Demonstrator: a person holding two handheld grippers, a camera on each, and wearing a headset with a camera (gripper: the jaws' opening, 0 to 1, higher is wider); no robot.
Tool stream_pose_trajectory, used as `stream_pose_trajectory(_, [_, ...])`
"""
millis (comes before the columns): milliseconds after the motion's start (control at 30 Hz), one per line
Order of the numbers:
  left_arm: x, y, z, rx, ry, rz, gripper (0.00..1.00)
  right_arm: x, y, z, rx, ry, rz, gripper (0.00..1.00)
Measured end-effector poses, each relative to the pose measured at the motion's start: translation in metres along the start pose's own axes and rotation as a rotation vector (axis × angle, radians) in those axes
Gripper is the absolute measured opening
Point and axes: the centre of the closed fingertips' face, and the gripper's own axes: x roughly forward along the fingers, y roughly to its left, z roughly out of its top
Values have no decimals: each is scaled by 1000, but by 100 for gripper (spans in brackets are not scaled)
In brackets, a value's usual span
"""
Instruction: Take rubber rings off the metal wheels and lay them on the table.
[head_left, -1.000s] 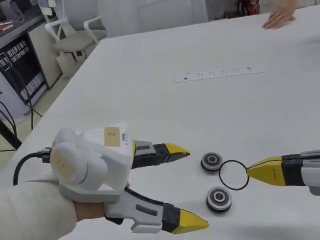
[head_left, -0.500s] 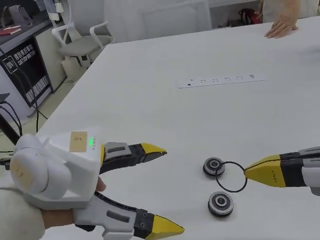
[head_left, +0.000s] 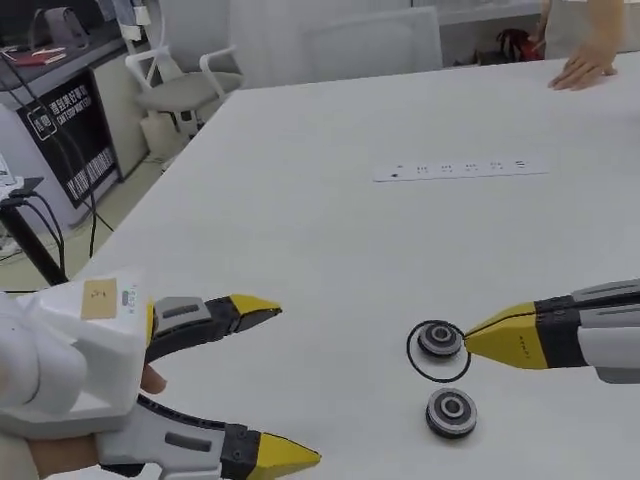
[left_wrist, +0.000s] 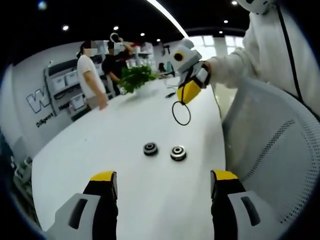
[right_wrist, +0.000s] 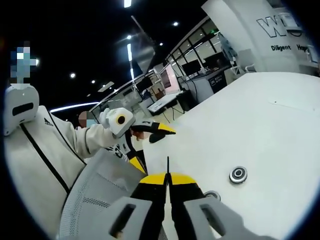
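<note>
The right gripper (head_left: 474, 343) has its jaws closed on the rim of the thin rubber ring (head_left: 409, 352), which looks light and bendy. The left gripper (head_left: 298, 385) gapes wide, empty.

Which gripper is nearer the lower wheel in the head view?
Right. The right gripper, shut on the rubber ring, hangs just beyond that wheel; the left gripper stands open, well off to its left.

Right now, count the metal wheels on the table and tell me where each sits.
2. The farther wheel lies by the tip of the right gripper, seen through the rubber ring it holds; the nearer wheel lies apart, closer to the person. None looks hidden.
</note>
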Motion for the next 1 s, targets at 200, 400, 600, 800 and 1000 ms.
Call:
stream_pose_trajectory(200, [-4, -5, -9, -21, 2, 16, 77, 21, 10, 1, 1, 10, 36, 0])
stream_pose_trajectory(400, [-7, -9, -14, -34, -6, 21, 77, 44, 22, -5, 7, 33, 71, 0])
stream_pose_trajectory(600, [-9, -10, -22, -58, -3, 29, 77, 58, 28, -16, 9, 79, 99, 0])
stream_pose_trajectory(800, [-7, -13, -28, -64, 5, 22, 78, 73, 26, -35, 5, 158, 106, 0])
stream_pose_trajectory(1000, [-6, -12, -33, -76, 5, 23, 78, 85, 24, -58, -12, 241, 119, 0])
